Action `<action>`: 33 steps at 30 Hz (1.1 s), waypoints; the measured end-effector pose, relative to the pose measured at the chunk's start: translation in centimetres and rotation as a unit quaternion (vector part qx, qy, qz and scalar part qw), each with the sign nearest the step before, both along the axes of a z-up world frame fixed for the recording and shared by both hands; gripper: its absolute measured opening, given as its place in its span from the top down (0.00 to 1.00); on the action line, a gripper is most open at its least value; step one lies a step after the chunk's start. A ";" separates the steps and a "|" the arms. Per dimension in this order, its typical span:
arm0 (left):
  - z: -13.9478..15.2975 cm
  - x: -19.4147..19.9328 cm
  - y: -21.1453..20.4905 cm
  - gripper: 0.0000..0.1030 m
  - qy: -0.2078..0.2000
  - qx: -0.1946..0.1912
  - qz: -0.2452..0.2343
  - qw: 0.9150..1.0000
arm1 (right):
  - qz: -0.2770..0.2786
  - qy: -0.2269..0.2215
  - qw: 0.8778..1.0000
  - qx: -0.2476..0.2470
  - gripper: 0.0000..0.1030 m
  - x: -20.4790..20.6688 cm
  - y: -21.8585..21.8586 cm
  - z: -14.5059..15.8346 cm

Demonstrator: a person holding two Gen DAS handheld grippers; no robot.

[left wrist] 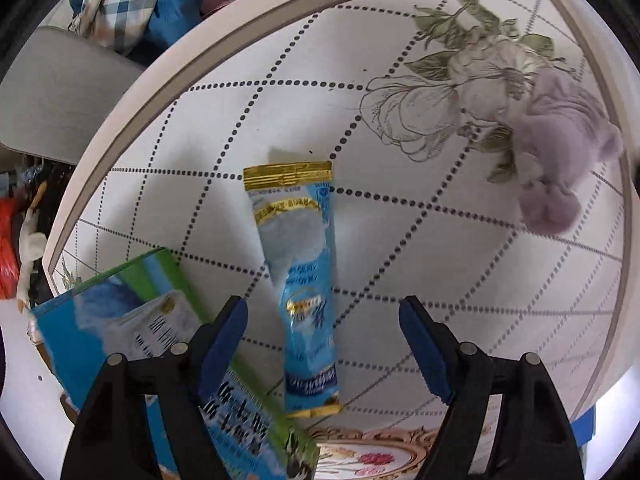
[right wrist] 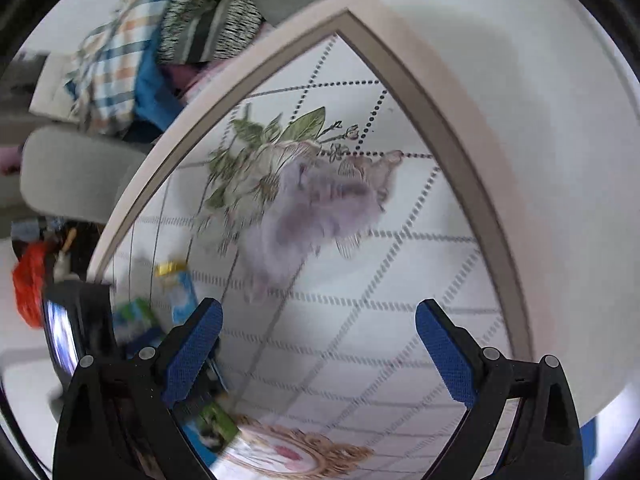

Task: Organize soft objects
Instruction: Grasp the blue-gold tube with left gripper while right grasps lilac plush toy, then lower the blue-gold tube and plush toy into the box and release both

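A long blue sachet with gold ends [left wrist: 304, 284] lies on the flower-patterned table [left wrist: 192, 184]. My left gripper [left wrist: 323, 316] is open just above it, one finger on each side of the sachet's lower half. A fluffy lilac soft object [left wrist: 560, 152] lies at the right of the table. In the right wrist view the lilac object [right wrist: 308, 212] lies ahead of my open, empty right gripper [right wrist: 318, 316]. The sachet [right wrist: 180, 288] shows blurred at the left there.
A blue and green carton [left wrist: 132, 320] lies at the left under my left finger, also in the right wrist view [right wrist: 136, 320]. A grey chair [left wrist: 52, 96] and a pile of checked and striped cloth [right wrist: 160, 36] lie beyond the table's edge. A red bag [right wrist: 28, 284] is on the floor.
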State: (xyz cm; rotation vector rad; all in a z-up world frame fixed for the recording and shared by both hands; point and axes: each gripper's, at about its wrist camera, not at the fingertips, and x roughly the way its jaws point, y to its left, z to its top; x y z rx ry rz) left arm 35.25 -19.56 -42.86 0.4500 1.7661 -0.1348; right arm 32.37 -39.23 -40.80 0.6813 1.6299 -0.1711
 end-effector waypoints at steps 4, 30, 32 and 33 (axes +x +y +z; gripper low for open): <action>-1.8 0.0 0.6 0.32 0.013 -0.001 0.025 1.000 | -0.026 0.025 0.999 0.018 0.04 2.1 -0.3 -3.2; 7.7 -6.1 1.4 0.87 -0.052 -0.183 0.107 0.976 | 0.079 -0.014 0.997 0.006 0.65 -1.5 1.7 1.1; 10.3 -6.7 2.2 0.87 -0.076 -0.197 0.108 0.972 | 0.090 -0.033 0.995 0.004 0.65 -2.3 2.7 3.5; 11.8 -5.6 2.8 0.87 -0.086 -0.204 0.106 0.969 | 0.096 -0.043 0.994 0.001 0.65 -2.6 3.1 4.5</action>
